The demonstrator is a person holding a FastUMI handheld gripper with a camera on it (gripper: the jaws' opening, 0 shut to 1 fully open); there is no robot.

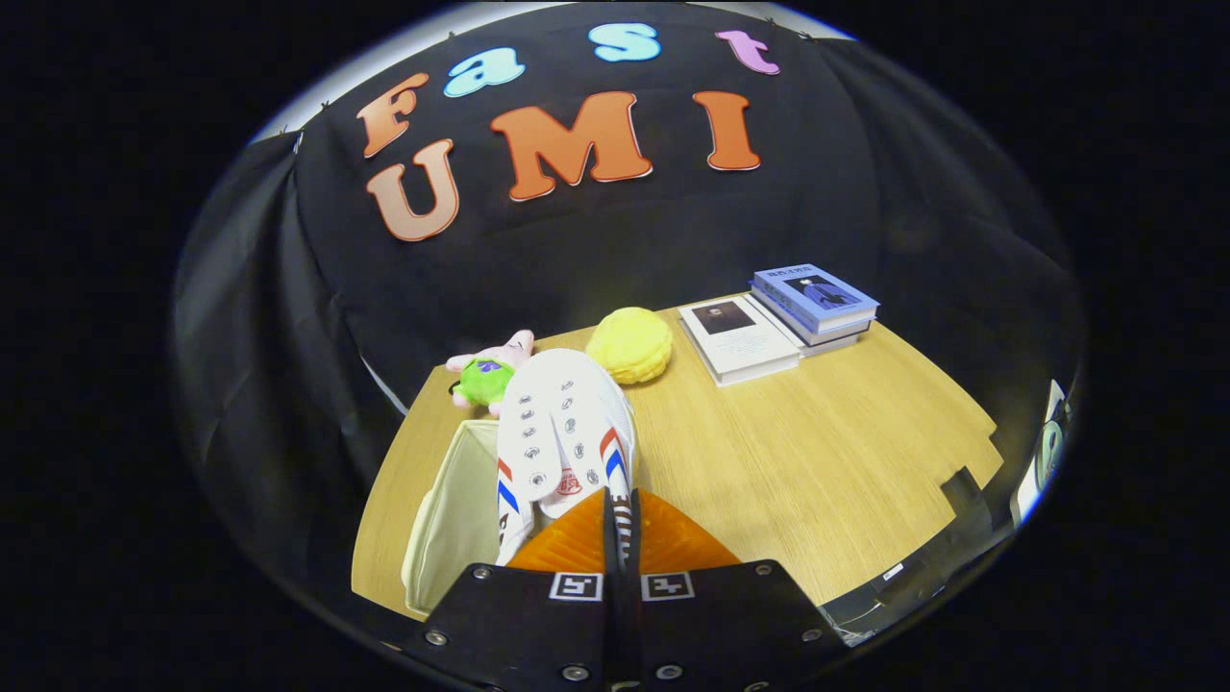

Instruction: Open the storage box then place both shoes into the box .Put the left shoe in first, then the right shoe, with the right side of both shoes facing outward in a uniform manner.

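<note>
gripper (621, 538) raised above tabletop, angled down, fingers (575, 546) nearly closed, pinching thin heel edge of shoe (562, 437)

A light wooden table (826, 461) stands before black cloth walls (615, 250).

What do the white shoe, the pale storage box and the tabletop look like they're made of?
White shoe, pinched in the hand-held gripper: probably smooth synthetic leather with metal eyelets. Pale open storage box: likely matte fabric, soft-looking walls. Tabletop: light wood or laminate, visible grain.
</note>
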